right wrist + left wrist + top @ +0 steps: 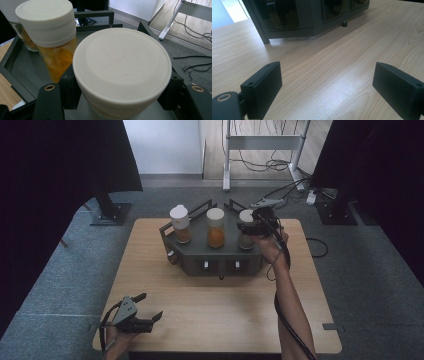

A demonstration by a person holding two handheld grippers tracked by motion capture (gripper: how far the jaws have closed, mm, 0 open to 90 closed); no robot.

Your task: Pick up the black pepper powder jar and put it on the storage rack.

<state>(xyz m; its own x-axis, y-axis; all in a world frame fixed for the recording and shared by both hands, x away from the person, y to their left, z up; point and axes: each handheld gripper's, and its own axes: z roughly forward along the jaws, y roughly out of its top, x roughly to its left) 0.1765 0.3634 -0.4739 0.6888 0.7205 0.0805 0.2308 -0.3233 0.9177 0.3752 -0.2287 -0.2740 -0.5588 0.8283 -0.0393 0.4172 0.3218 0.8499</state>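
Observation:
A dark grey rack point(220, 261) at the table's far middle holds three white-lidded jars. My right gripper point(248, 227) is shut on the right jar point(245, 216). In the right gripper view its jaws press both sides of that jar's wide lid point(122, 65). The middle jar point(215, 227) holds orange contents point(57, 60), and the left jar point(180, 224) has brownish contents. My left gripper point(151, 305) rests near the table's front left corner, open, with bare wood between its jaws point(327, 82). It faces the rack's front point(312, 17).
The wooden table point(210, 320) has bare room in front of the rack. A small black knob point(344, 24) sits under the rack's front edge. Behind the table are a white metal stand point(262, 142), floor cables point(300, 187) and black curtains at both sides.

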